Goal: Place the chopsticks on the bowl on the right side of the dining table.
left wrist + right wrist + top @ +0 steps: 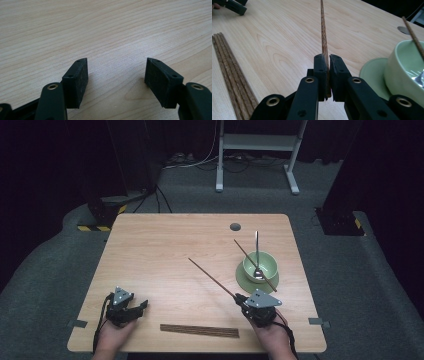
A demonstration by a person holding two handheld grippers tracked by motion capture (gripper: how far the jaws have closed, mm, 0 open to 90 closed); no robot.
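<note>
Tongs status, high view: right tongs point(240, 298) are clamped on one wooden chopstick point(212, 278) at its near end, the stick slanting far-left above the tabletop point(165, 250). Left tongs point(142, 305) rest near-left, parted and empty. A green bowl point(260, 265) on its saucer point(246, 281) stands right, already carrying one chopstick point(255, 265) and a metal spoon point(257, 251). Spare chopsticks point(199, 330) lie along the near edge.

Left gripper view: tongs point(116, 75) gape over bare wood.

Right gripper view: tongs point(328, 75) grip the stick point(323, 32) squarely; bowl point(402, 70) just right.

Recommendation: keep the clamp firm, swing the tip right over the rim, lower gently before release.
</note>
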